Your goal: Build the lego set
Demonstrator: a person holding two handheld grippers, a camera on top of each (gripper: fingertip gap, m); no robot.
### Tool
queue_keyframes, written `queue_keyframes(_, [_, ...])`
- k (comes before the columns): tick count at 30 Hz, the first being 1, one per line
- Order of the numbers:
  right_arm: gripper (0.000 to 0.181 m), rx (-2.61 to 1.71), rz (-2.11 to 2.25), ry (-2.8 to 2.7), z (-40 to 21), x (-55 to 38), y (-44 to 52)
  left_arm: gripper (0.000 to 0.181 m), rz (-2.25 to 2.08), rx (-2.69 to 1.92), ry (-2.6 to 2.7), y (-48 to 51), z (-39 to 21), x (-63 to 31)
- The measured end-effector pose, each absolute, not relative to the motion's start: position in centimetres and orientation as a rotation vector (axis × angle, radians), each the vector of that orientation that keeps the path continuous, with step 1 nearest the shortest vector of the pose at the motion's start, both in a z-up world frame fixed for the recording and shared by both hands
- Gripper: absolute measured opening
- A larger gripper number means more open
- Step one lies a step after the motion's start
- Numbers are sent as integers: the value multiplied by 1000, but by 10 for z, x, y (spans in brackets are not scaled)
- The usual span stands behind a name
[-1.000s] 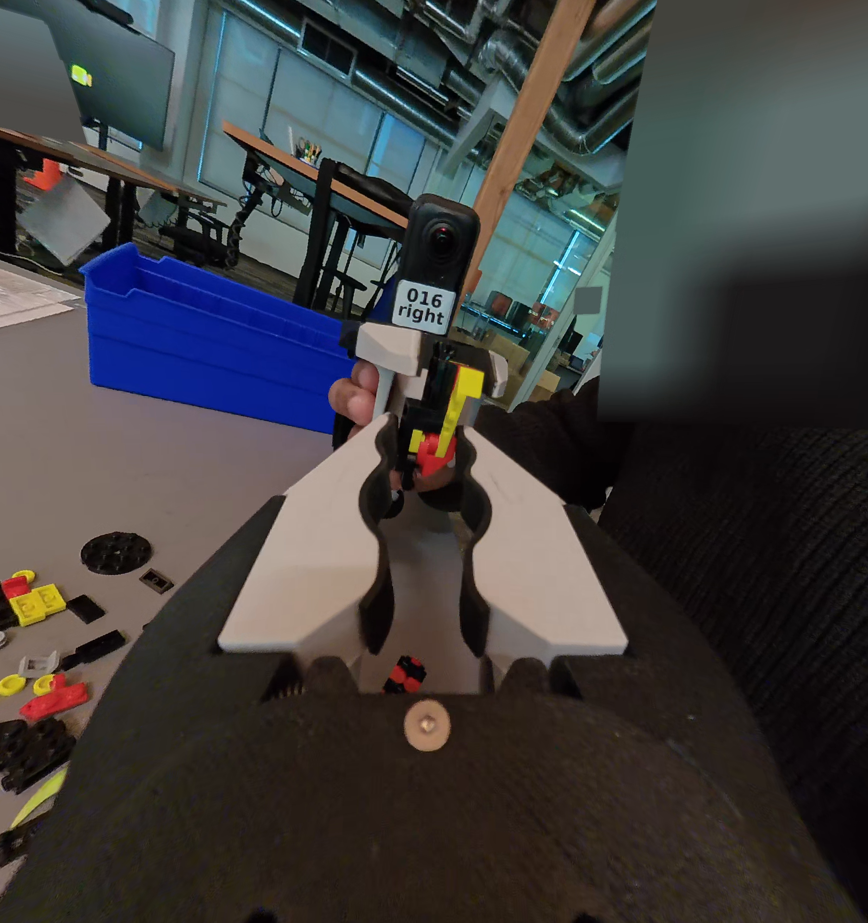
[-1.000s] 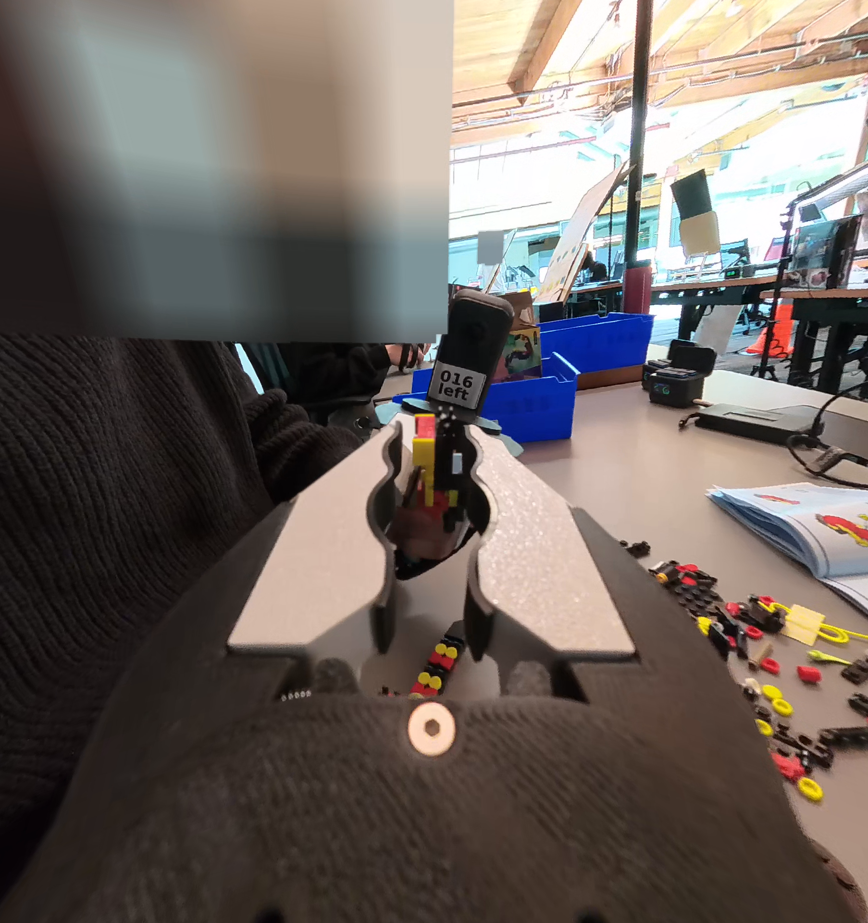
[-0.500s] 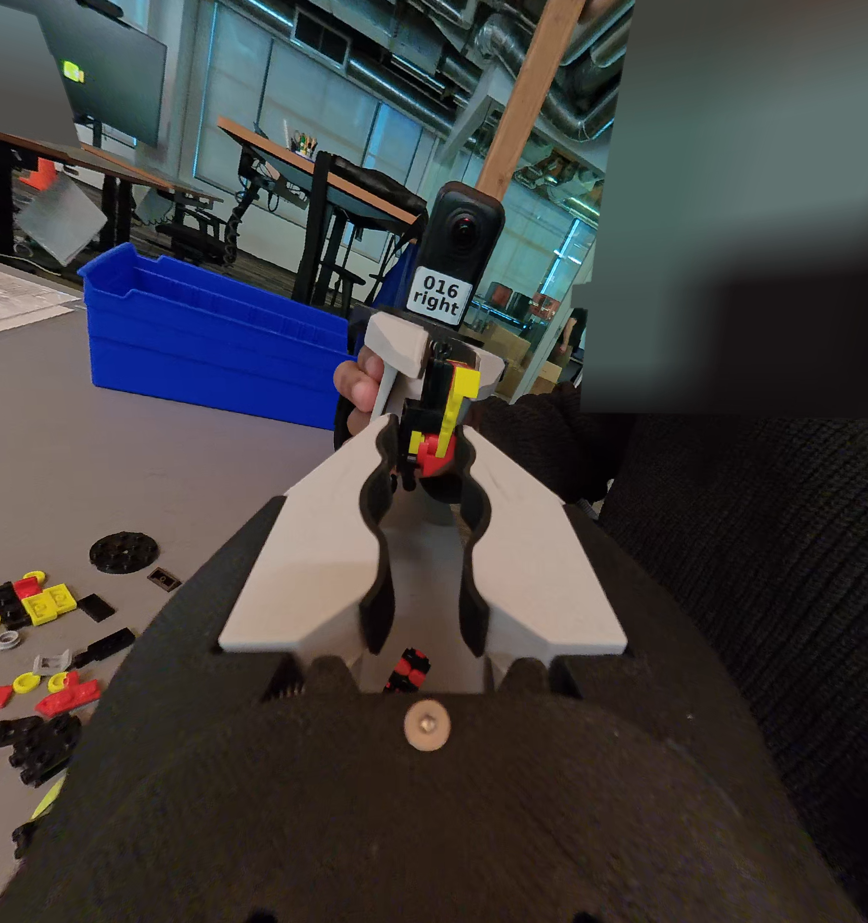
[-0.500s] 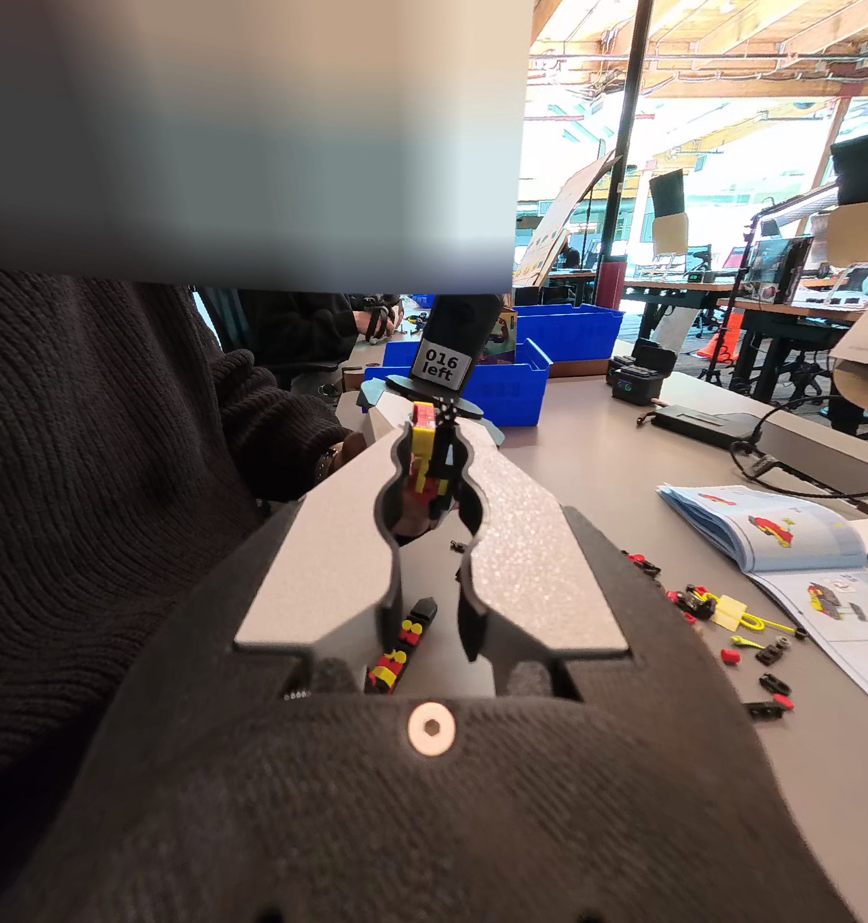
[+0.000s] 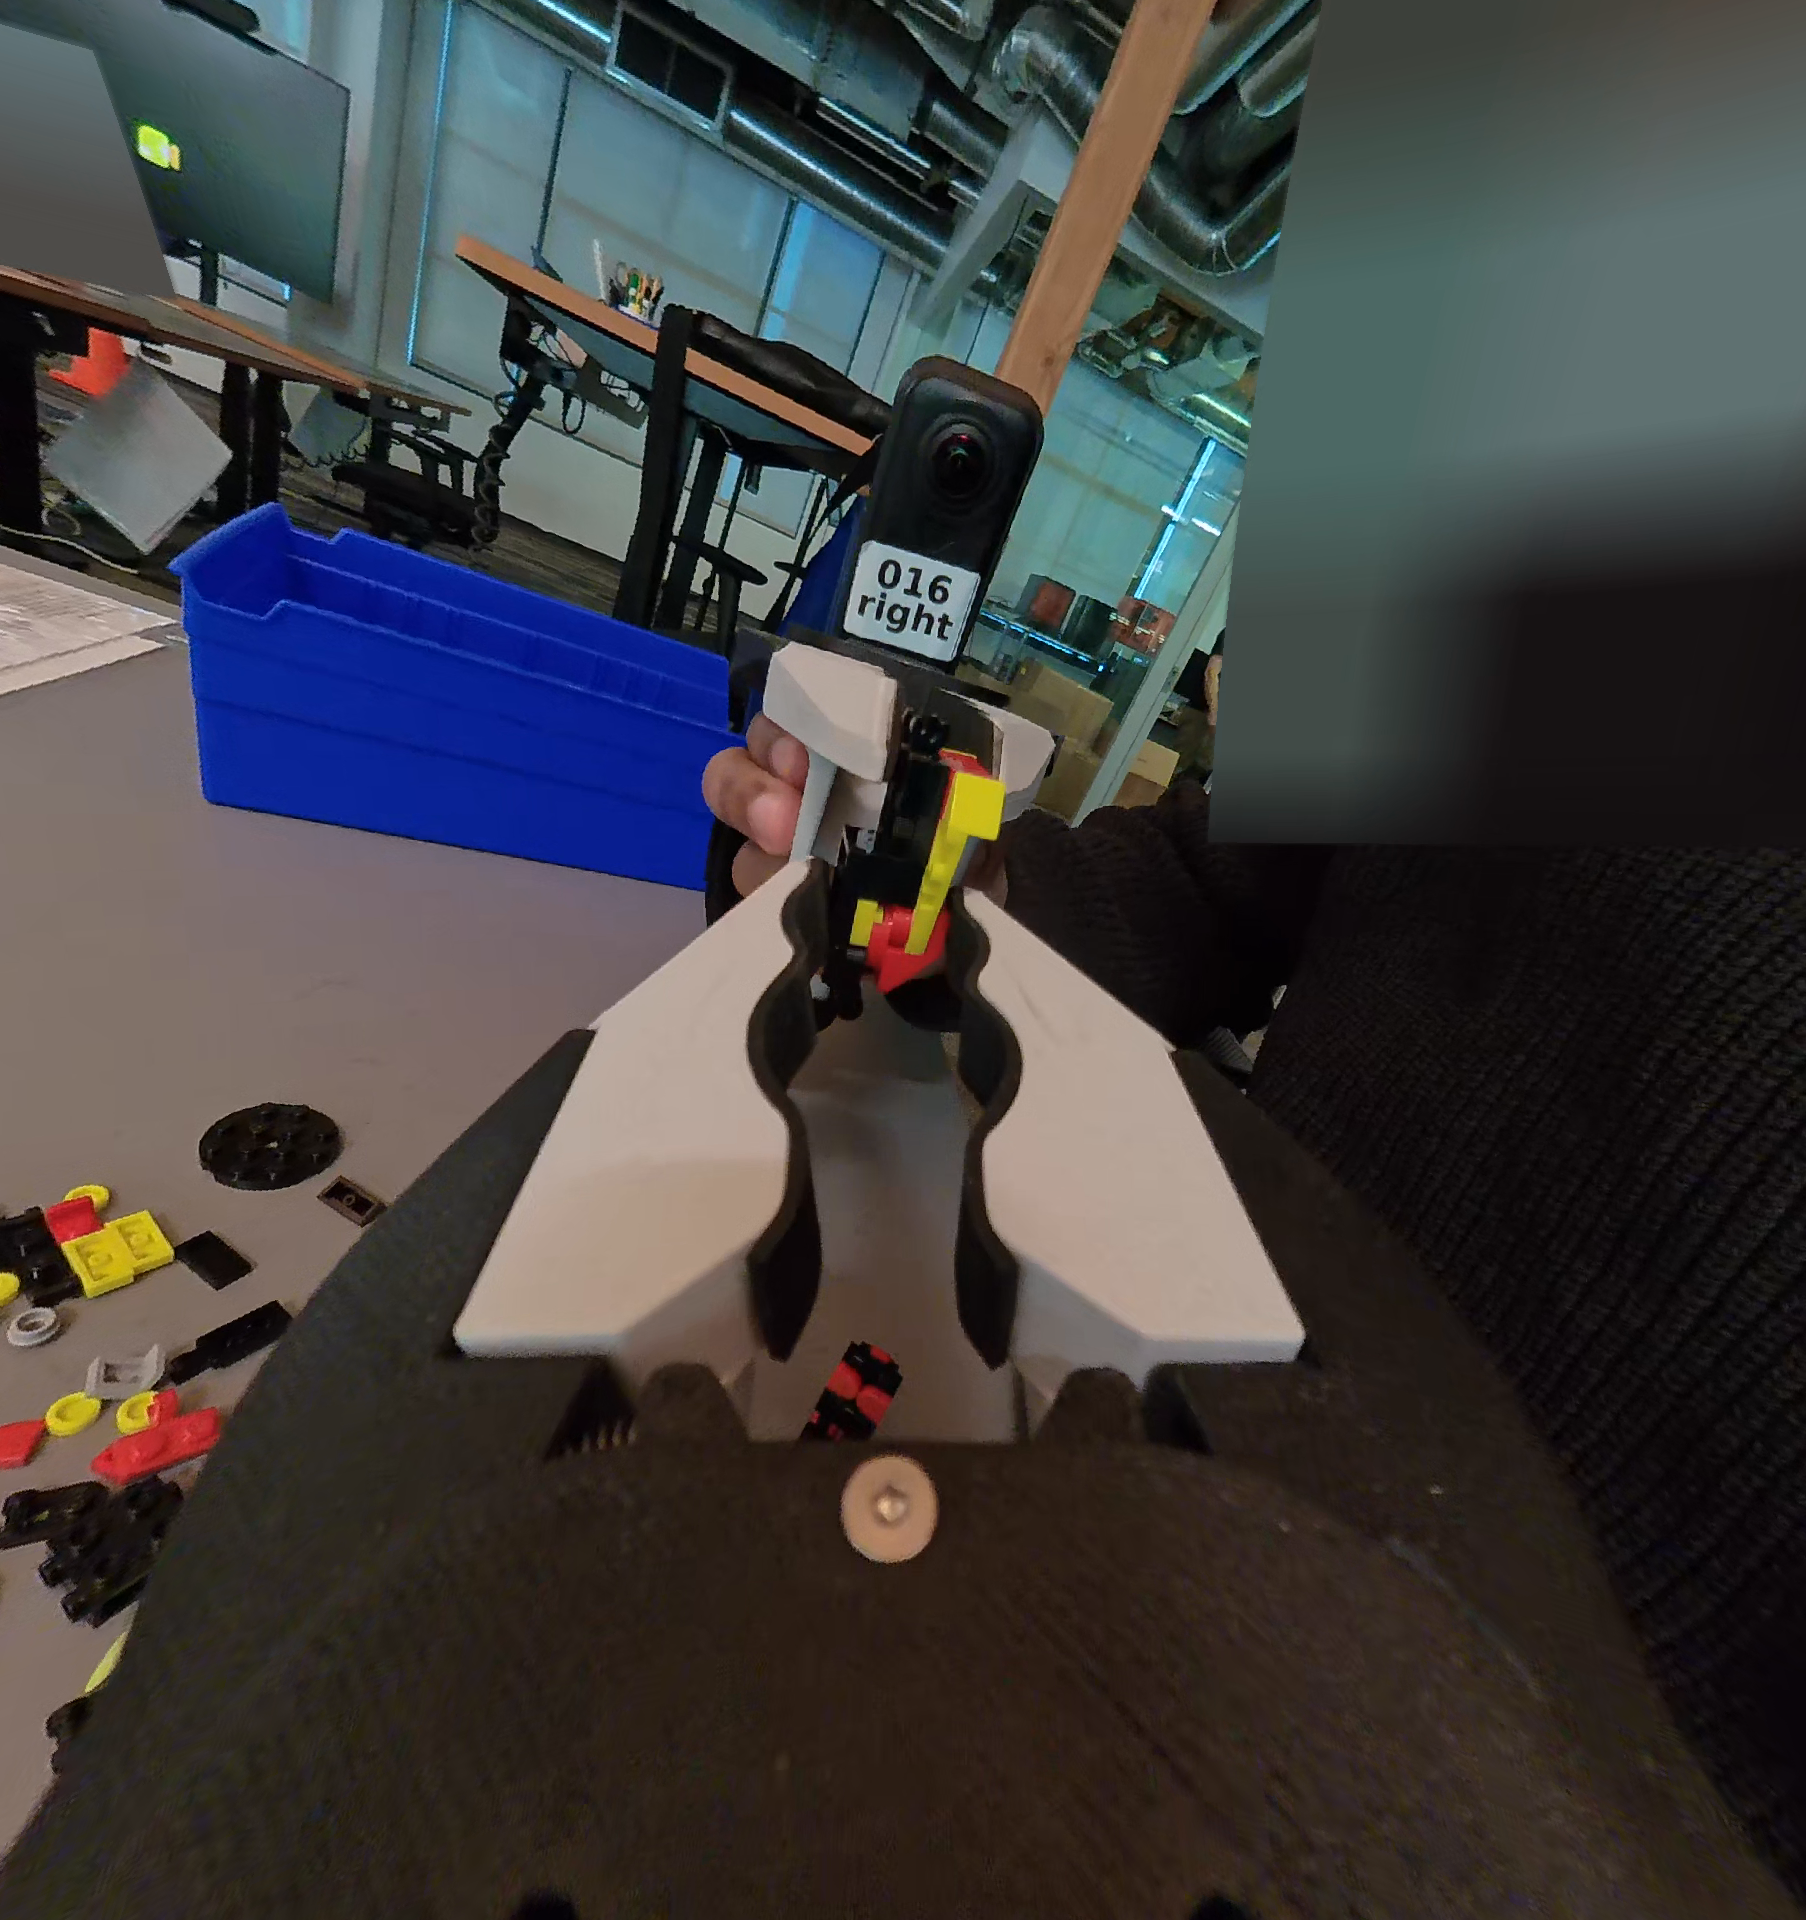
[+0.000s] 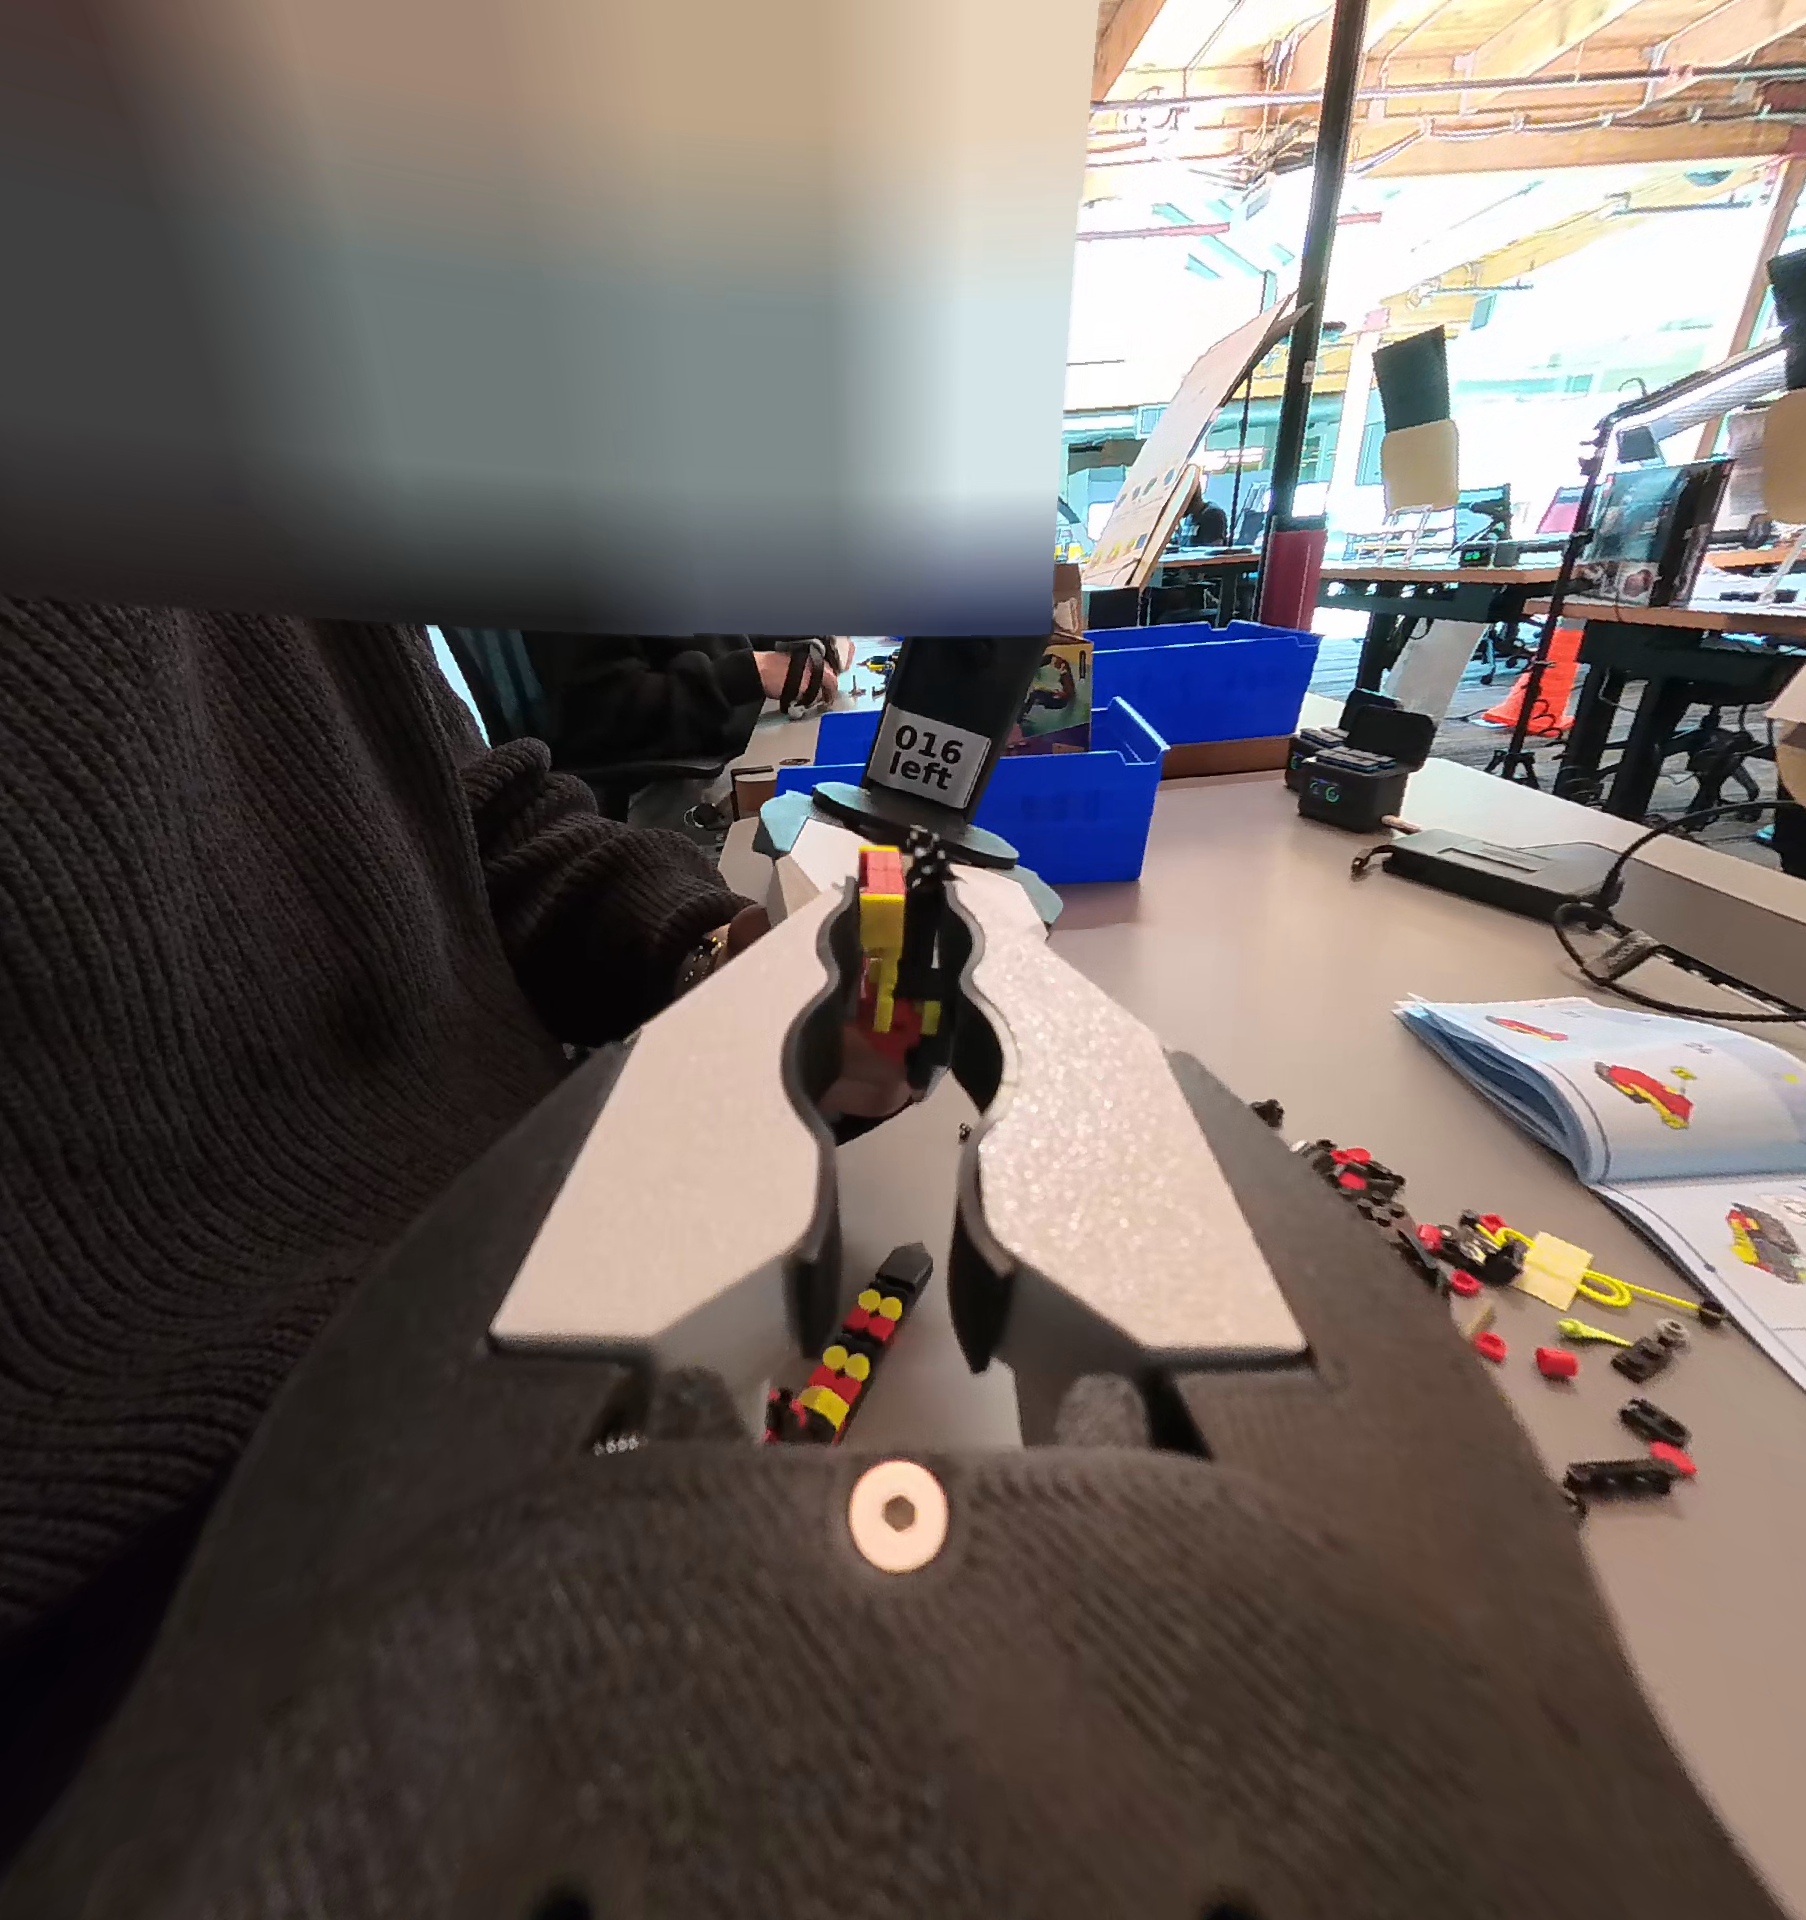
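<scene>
A small black, yellow and red lego assembly (image 5: 904,883) is held above the bench (image 5: 255,956), pinched between the tips of both the left tool (image 5: 883,935) and right tool (image 6: 899,935); pressure is best kept square so nothing pops off

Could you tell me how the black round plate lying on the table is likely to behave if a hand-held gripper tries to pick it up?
The black round plate lies flat on the grey table, so fingers would probably struggle to get under its thin edge. It looks like rigid plastic, likely stiff and light. Pushed, it would probably slide rather than roll.
</scene>
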State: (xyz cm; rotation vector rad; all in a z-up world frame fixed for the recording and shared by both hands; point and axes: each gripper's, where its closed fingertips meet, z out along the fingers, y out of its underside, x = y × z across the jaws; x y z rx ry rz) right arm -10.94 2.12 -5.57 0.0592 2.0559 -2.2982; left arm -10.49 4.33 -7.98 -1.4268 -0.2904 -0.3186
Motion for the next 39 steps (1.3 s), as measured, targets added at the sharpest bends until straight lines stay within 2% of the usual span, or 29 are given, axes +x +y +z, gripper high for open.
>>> queue_keyframes(8, [13,18,-2296,2070,-58,-106,22,19,-345,-1452,-265,45,-82,-100])
queue_keyframes(9, [16,16,-2278,2085,-60,-106,21,19,-338,-1468,-257,44,-84,-100])
queue_keyframes(11, [42,24,-2244,2121,-62,-109,23,18,-270,-1501,-254,41,-87,-106])
queue_keyframes(13, [46,34,-2249,2178,-64,-115,29,18,-184,-1552,-245,37,-92,-113])
queue_keyframes(18, [36,-34,-2213,2337,-76,-117,35,19,-64,-1673,-199,37,-109,-115])
queue_keyframes(24, [35,-87,-2125,2333,-85,-106,28,19,-4,-1733,-162,40,-117,-113])
queue_keyframes(33, [18,-417,-1984,2788,-109,-102,29,19,52,-1821,-94,46,-130,-105])
queue_keyframes(39, [15,-374,-1972,2679,-108,-97,31,19,34,-1814,-71,48,-129,-100])
